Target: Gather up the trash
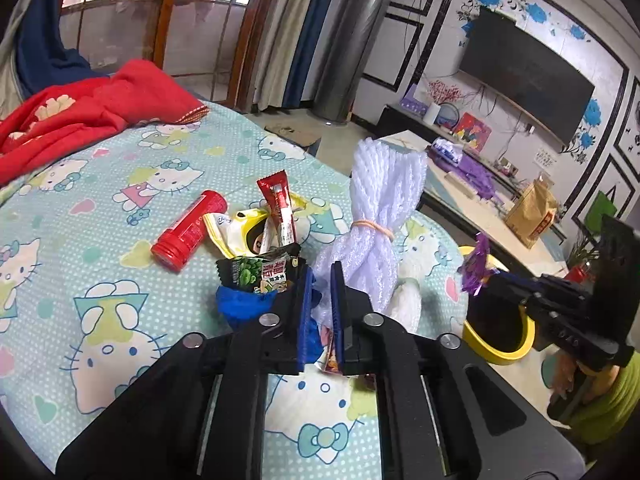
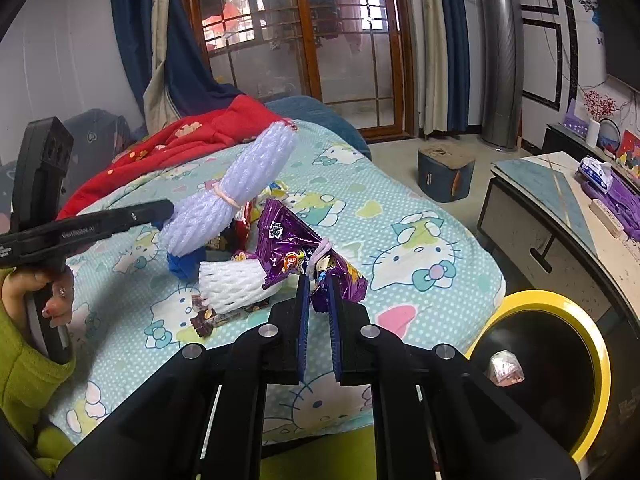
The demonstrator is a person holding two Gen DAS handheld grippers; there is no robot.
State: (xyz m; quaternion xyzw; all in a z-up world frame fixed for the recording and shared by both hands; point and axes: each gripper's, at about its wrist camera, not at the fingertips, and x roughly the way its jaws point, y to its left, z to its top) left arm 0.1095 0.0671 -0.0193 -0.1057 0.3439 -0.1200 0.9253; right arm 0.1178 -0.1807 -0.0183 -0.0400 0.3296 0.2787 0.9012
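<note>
My left gripper point(image 1: 320, 276) is shut on the lower end of a white foam net bundle point(image 1: 384, 200) tied with a rubber band. The right wrist view shows that bundle point(image 2: 248, 172) lifted off the bed by the left gripper point(image 2: 168, 208). My right gripper point(image 2: 319, 280) is shut on a crumpled purple wrapper point(image 2: 288, 240) and holds it near the bed's edge. A yellow-rimmed black bin point(image 2: 560, 304) stands just to its right. On the bedsheet lie a red tube point(image 1: 188, 236), a yellow wrapper point(image 1: 240, 232), a red sachet point(image 1: 280, 204), a green pea packet point(image 1: 256, 272) and a second foam net point(image 2: 232, 284).
A red blanket point(image 1: 80, 112) is heaped at the far side of the bed. A low table point(image 2: 552, 192) with a brown paper bag point(image 1: 532, 212) stands beyond the bin, and a small stool point(image 2: 444, 176) is on the floor. A crumpled foil piece point(image 2: 504, 368) lies in the bin.
</note>
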